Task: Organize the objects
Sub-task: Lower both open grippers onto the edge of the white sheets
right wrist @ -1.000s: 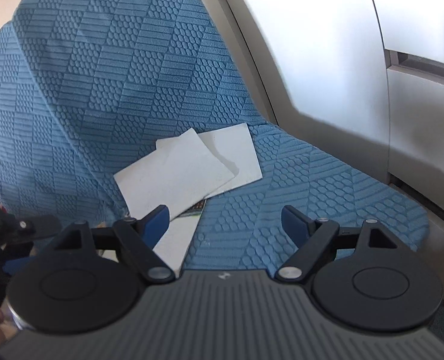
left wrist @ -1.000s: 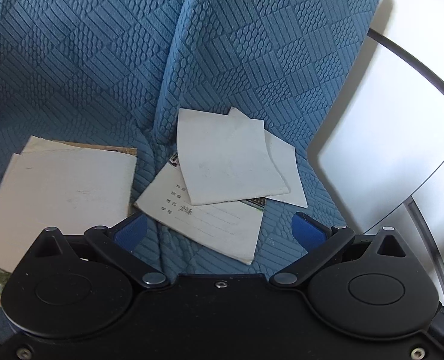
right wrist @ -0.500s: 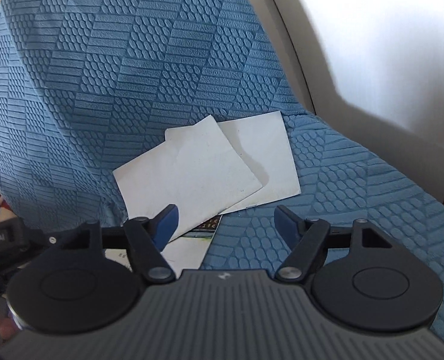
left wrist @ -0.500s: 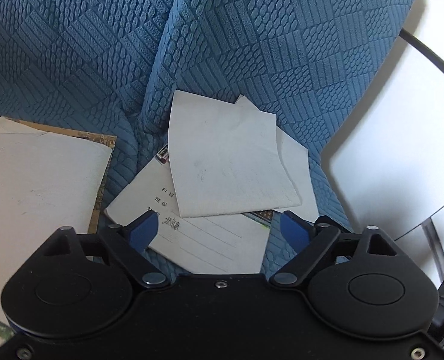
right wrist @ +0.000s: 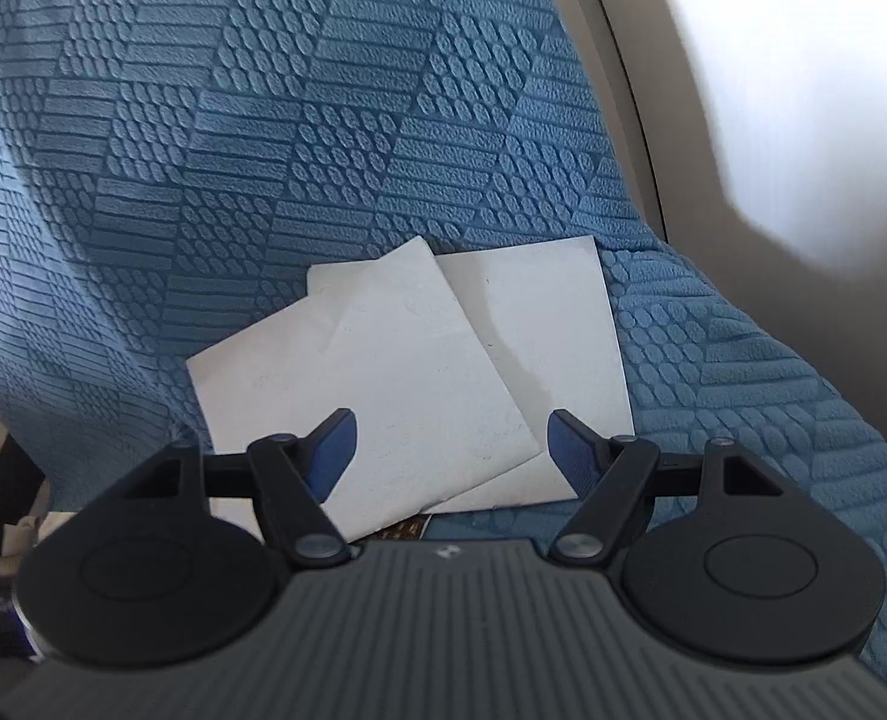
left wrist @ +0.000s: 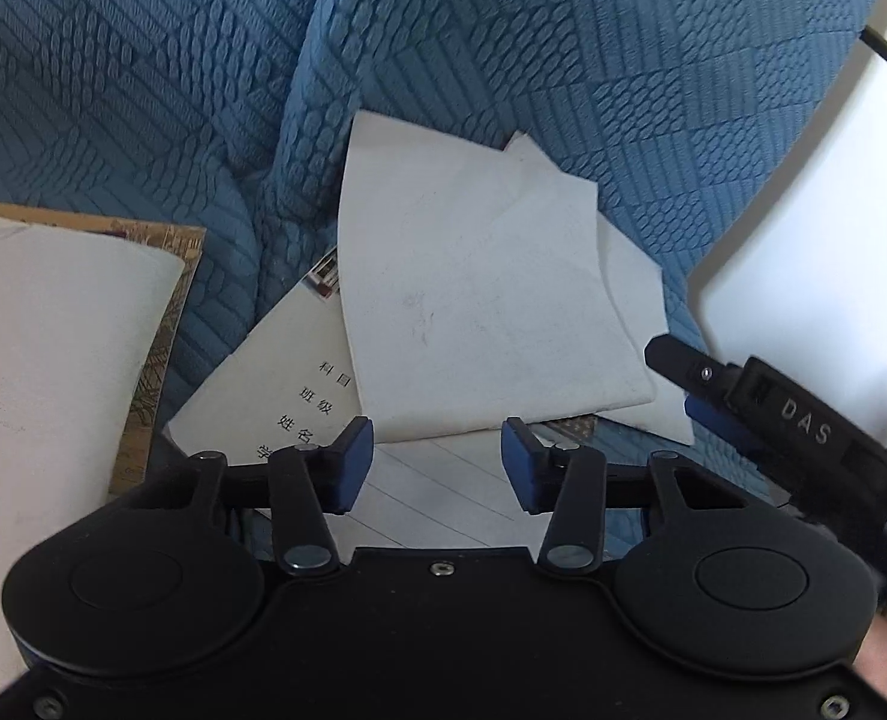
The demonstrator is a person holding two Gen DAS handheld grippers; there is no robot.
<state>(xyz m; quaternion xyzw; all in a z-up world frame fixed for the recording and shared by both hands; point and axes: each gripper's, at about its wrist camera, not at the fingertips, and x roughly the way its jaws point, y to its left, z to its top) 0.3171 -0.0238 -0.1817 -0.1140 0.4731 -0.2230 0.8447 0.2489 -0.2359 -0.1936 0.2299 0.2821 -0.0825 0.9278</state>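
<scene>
The left gripper (left wrist: 437,459) is pitched steeply downward, and its blue-padded jaws are closing, with a clear gap between the pads (left wrist: 353,462) and nothing pressed by them. The right gripper (right wrist: 452,456) is angled down less steeply; its jaws are held wide apart and nothing is clamped. In the left wrist view, the right gripper (left wrist: 713,402) is seen entering from the right edge, beside the left one. A small part of a hand (left wrist: 875,654) is visible at the lower right.

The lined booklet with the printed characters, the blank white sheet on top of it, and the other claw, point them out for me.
lined booklet (left wrist: 299,396): left wrist view, on its cover beside the printed characters.
blank white sheet (left wrist: 479,300): left wrist view, middle of its face.
right claw (left wrist: 692,390): left wrist view, between its two fingertips.
</scene>
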